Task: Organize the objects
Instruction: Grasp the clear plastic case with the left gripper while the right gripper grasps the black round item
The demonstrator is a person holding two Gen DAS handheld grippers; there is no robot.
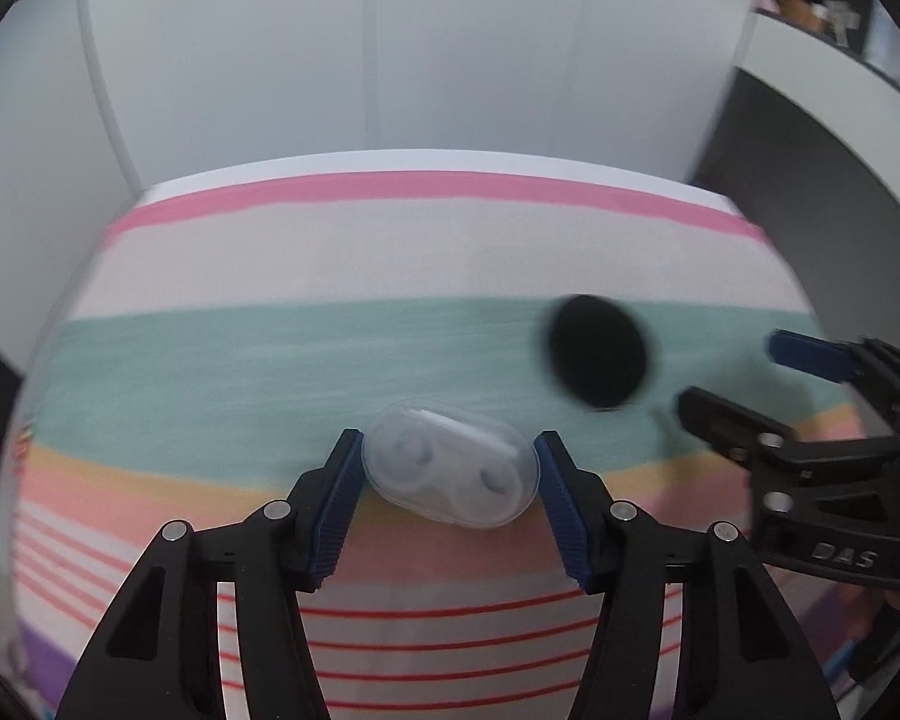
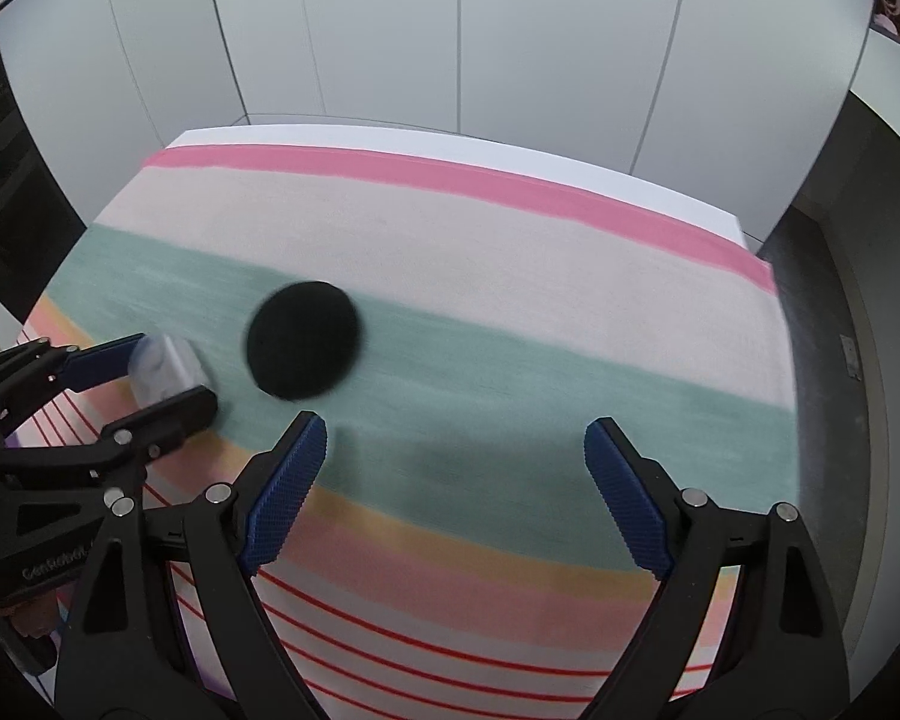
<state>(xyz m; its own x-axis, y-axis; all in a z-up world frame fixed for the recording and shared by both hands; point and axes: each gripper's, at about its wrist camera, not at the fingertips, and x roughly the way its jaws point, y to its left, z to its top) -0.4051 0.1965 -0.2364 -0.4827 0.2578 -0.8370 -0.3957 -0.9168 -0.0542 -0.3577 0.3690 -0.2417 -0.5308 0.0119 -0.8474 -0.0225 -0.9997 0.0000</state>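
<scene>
We note the left gripper (image 1: 447,468) with its blue pads set on either side of a clear plastic case (image 1: 450,468). The left pad touches the case's end; the right pad sits just beside the other end, so whether the case is pinched we cannot tell. The case is an oval, translucent shell with two round pale shapes inside and a white flap at its top. It lies on the striped cloth (image 1: 270,360), where the teal band meets the peach band.

At 2 o'clock from the case we see a black round object (image 1: 597,351) on the teal band, apart from the case. Motion blur smears its edge, so we cannot make out its form.

In the right wrist view the right gripper (image 2: 456,456) hangs with jaws spread wide and nothing between them, above the teal band. The black object lies at 11 o'clock from it. The case is half hidden there behind the left gripper's fingers.
</scene>
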